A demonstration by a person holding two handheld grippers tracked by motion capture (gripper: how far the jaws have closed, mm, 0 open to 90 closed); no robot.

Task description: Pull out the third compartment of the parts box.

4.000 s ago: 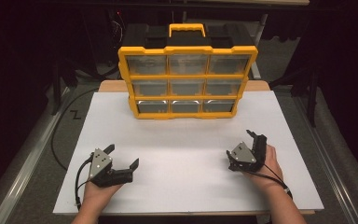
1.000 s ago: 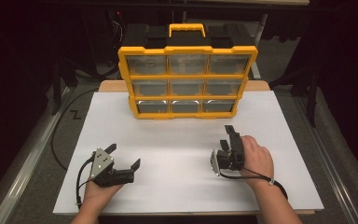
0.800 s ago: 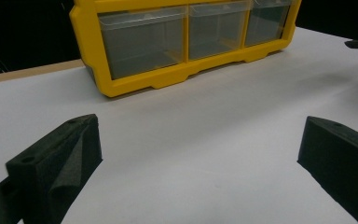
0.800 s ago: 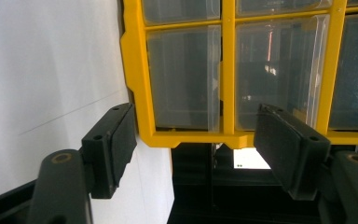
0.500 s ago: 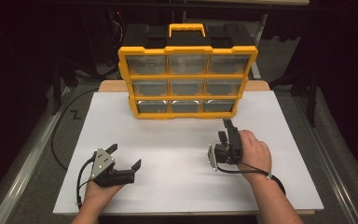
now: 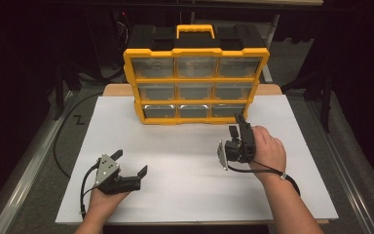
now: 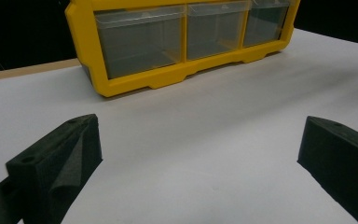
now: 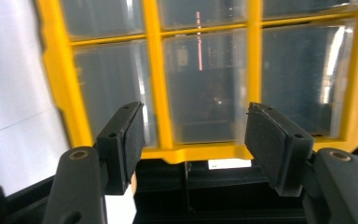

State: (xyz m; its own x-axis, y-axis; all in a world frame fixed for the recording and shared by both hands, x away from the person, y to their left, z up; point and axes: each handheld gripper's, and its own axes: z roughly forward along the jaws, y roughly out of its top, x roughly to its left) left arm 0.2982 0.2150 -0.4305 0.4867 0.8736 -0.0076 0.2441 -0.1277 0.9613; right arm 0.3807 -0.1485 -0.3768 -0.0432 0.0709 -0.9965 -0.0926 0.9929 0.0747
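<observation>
Before the yellow plastic organiser case with its nine clear drawers (image 6: 195, 83), which stands upright at the far end of the white surface (image 6: 185, 146), the right tool (image 6: 237, 127) hangs rolled onto its side, pointed at the case's lower right drawers and just short of them. Its jaws have just been closing and now stand about half open with nothing between them (the right gripper view looks between the black pads (image 8: 129, 135) at the yellow frame and the clear drawer fronts, not yet touched).

The left tool (image 6: 131, 163) rests well back from the case, near the front edge of the surface, jaws spread wide and empty; in the left gripper view the case's bottom row (image 7: 186, 32) sits beyond them.

The likely trouble is at the drawer front. The clear fronts look smooth and shallow, so half-closed pads could skate off a lip instead of catching it, or land on the yellow divider and pinch nothing useful. A pull on a low drawer may also drag or tip the whole case forward, since nothing braces it and the left tool is too far off to steady it. With the tool rolled sideways, the pads may meet a drawer edge crookedly and jam it in its slot.
</observation>
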